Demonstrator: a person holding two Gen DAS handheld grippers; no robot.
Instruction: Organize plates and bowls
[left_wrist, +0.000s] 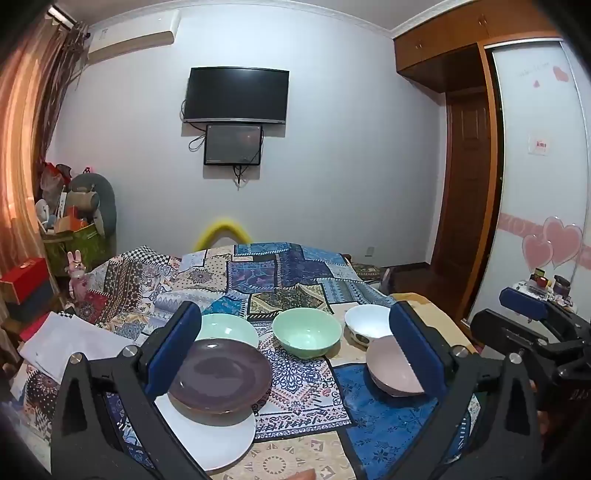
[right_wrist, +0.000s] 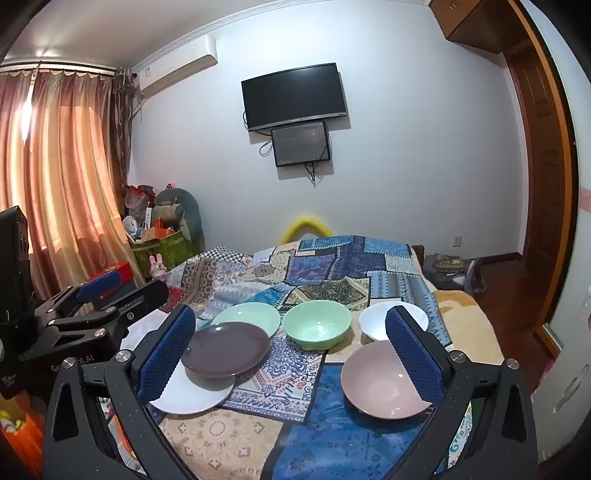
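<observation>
Plates and bowls are lying on the patchwork bed cover (right_wrist: 325, 266): purple plate (right_wrist: 226, 349) is resting on a white plate (right_wrist: 192, 395) at near left, pink bowl (right_wrist: 380, 380) at near right (green bowl (right_wrist: 318, 323) farther). Both left gripper (left_wrist: 295, 354) and right gripper (right_wrist: 291, 354) are hovering with fingers spread, holding nothing.

Glossy purple plate (right_wrist: 226, 349), patterned cloth bedspread (right_wrist: 332, 266)

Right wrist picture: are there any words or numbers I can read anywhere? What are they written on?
"Go...AI", partly hidden: white letters on the black body of the left gripper.
Label on the air conditioner: too small to read.
Writing and a red sign on the wardrobe door: too blurred to read.
Plates and bowls: no writing.
</observation>
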